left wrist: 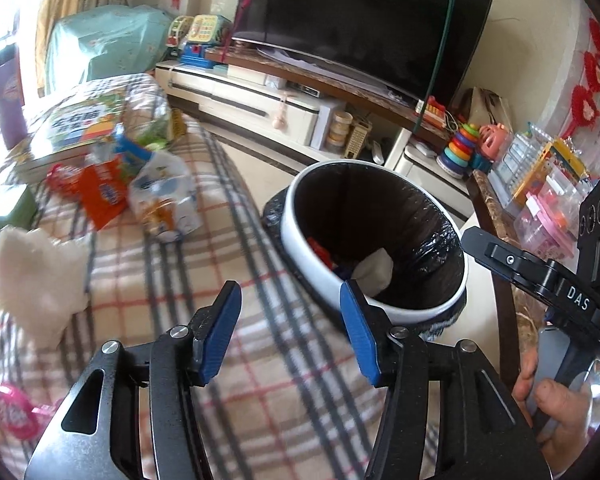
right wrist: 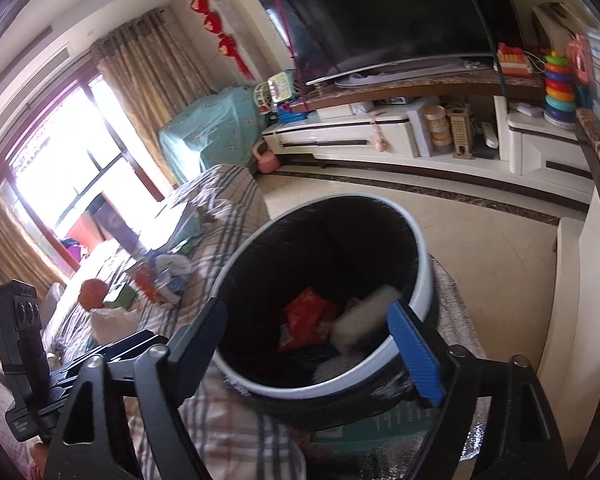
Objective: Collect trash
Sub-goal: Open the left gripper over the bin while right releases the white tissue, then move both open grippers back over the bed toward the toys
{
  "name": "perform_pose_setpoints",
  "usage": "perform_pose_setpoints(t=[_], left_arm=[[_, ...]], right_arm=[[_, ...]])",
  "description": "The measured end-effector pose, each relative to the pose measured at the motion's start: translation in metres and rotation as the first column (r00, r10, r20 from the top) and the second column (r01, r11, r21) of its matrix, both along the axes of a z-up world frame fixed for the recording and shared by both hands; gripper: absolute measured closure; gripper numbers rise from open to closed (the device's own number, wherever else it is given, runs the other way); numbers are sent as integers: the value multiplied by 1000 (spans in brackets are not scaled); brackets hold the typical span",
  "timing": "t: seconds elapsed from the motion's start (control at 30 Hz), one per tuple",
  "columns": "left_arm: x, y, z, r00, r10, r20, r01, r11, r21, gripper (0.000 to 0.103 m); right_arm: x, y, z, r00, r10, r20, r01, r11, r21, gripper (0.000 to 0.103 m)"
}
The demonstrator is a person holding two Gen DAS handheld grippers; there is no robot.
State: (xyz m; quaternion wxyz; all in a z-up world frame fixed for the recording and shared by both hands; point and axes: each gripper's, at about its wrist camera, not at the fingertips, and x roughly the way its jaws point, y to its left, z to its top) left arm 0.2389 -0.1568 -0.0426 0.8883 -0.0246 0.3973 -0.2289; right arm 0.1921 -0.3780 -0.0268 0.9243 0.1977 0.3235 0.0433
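Observation:
A white-rimmed bin with a black liner stands beside the plaid-covered surface; it also shows in the right wrist view. Inside lie a red wrapper and a white tissue wad, which looks blurred. My left gripper is open and empty over the plaid cloth next to the bin. My right gripper is open and empty above the bin's mouth. On the cloth lie a white crumpled tissue, an orange wrapper, a white-blue snack bag and a pink wrapper.
A green box and a picture book lie at the far end of the cloth. A TV on a low white cabinet stands behind. A marble-topped shelf with toys is at the right. Tiled floor surrounds the bin.

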Motion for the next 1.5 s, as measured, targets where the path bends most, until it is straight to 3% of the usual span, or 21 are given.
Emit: perform_pose_setpoints(t=[0.4, 1.0, 1.5], left_arm=[[-32, 68, 2, 993, 118, -1, -118, 992, -38, 50], [-65, 147, -8, 967, 254, -10, -254, 967, -35, 50], [-66, 194, -18, 955, 297, -23, -296, 955, 12, 46]], right_arm=[[-11, 60, 9, 994, 103, 30, -102, 994, -40, 12], [-13, 127, -3, 973, 232, -10, -232, 971, -59, 11], [-14, 172, -12, 940, 341, -26, -342, 938, -54, 11]])
